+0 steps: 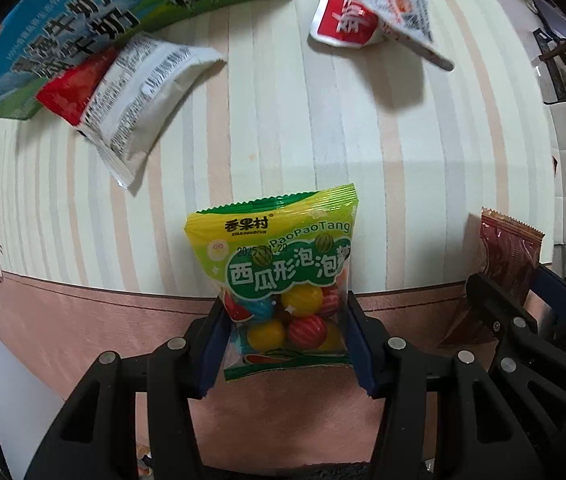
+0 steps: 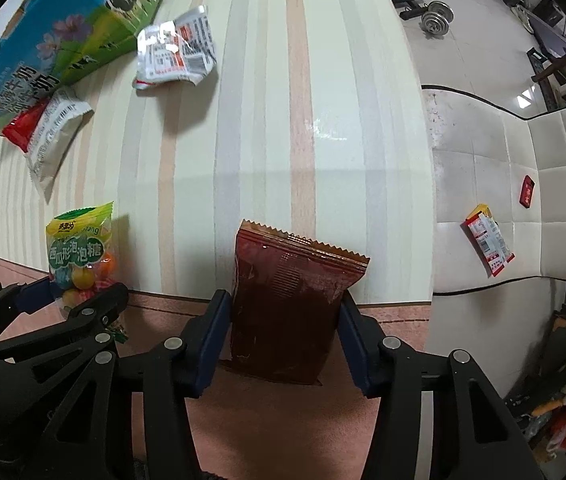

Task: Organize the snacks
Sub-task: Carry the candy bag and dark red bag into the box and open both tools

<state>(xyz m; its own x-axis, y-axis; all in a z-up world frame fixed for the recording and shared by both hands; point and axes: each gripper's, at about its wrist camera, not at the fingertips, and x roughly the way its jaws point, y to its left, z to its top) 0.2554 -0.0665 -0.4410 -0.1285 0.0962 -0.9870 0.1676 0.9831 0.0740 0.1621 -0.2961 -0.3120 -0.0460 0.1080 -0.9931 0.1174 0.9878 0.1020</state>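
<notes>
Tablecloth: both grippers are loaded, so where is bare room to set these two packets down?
Bare striped cloth lies ahead of the brown packet, and between gum bag and red-white sachets. Crowded far left: milk box touching the red-and-white packet.

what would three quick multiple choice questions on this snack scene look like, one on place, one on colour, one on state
1. Where is the milk carton?
A. far left of the table
B. on the white seat
C. in the right gripper

2. What colour is the packet in the right gripper?
A. yellow-green
B. dark brown
C. silver

3. What is the left gripper doing?
A. open over the table
B. shut on the gumball bag
C. holding the carton

Answers: 1 A, the carton lies at the table's far left edge. 2 B, the brown packet sits between the fingers. 3 B, both fingers press the bag's sides.
</notes>
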